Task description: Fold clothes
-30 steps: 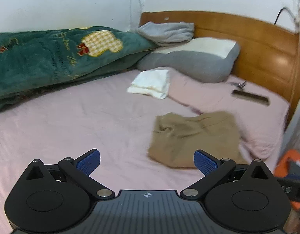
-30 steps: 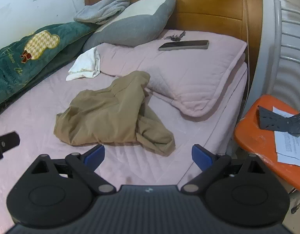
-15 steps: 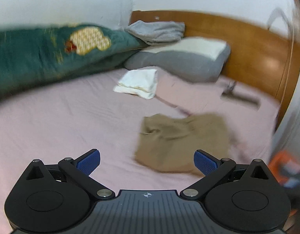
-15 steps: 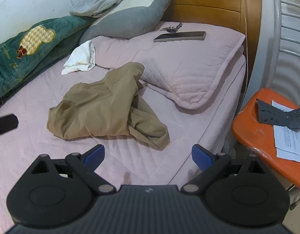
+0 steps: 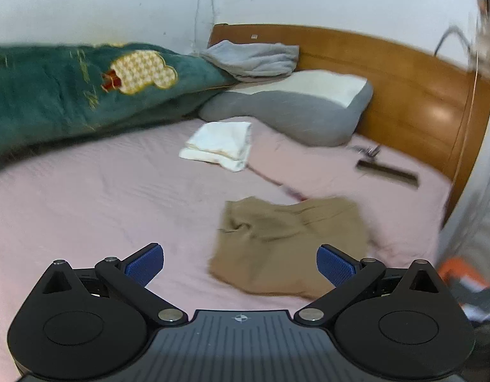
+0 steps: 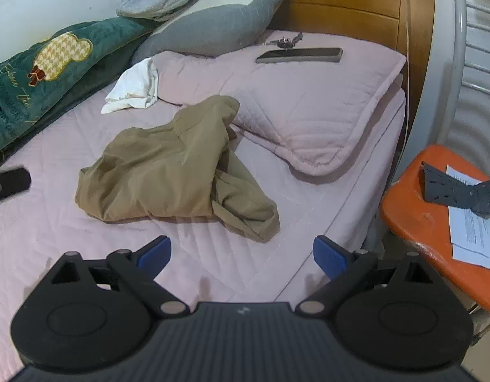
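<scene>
The tan garment [image 6: 175,165] lies crumpled in a loose heap on the pink bedspread [image 6: 70,270], its far end riding up against the pink quilted pillow [image 6: 308,111], a bunched fold trailing toward the bed's edge. No fold is begun; the step in hand is judged to be the approach. The right gripper [image 6: 241,251] hangs near the heap's trailing fold, jaws spread wide and empty. The left gripper [image 5: 240,262] hovers short of the garment's near edge, jaws likewise wide and empty. A folded white cloth [image 5: 219,145] lies well apart, nearer the grey pillow [image 5: 296,108]. The next move likely calls for pinching two edges and spreading the garment flat.
</scene>
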Action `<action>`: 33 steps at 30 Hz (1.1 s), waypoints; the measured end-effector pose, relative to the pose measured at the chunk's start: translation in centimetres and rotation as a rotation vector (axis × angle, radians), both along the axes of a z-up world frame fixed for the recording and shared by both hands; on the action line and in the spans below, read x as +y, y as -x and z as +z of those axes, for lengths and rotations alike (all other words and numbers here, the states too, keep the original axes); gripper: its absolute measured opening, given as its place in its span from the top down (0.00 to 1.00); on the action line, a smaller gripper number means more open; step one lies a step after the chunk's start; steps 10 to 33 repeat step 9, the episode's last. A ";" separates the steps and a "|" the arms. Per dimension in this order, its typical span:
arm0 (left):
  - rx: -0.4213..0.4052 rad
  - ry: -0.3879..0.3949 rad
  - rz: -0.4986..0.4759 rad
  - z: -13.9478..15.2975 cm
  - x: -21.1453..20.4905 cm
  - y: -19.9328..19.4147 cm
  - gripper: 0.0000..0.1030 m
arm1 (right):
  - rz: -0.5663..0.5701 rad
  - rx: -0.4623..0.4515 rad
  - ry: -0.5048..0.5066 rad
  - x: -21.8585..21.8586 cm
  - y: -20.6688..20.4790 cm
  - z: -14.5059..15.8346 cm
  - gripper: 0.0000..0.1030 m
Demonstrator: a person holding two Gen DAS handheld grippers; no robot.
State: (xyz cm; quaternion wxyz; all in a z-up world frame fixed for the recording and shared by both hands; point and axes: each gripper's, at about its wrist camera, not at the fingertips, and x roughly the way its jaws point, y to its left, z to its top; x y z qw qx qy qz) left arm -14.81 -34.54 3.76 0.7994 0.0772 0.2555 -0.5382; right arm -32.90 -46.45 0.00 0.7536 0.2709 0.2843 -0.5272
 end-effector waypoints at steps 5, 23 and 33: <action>-0.069 -0.025 0.022 -0.7 -0.3 0.8 0.00 | 0.015 0.008 -0.003 0.1 -0.3 -0.2 0.06; -0.133 -0.056 0.029 -0.9 -0.3 1.4 0.00 | 0.017 0.004 -0.006 0.0 -0.4 -0.3 0.06; -0.133 -0.056 0.029 -0.9 -0.3 1.4 0.00 | 0.017 0.004 -0.006 0.0 -0.4 -0.3 0.06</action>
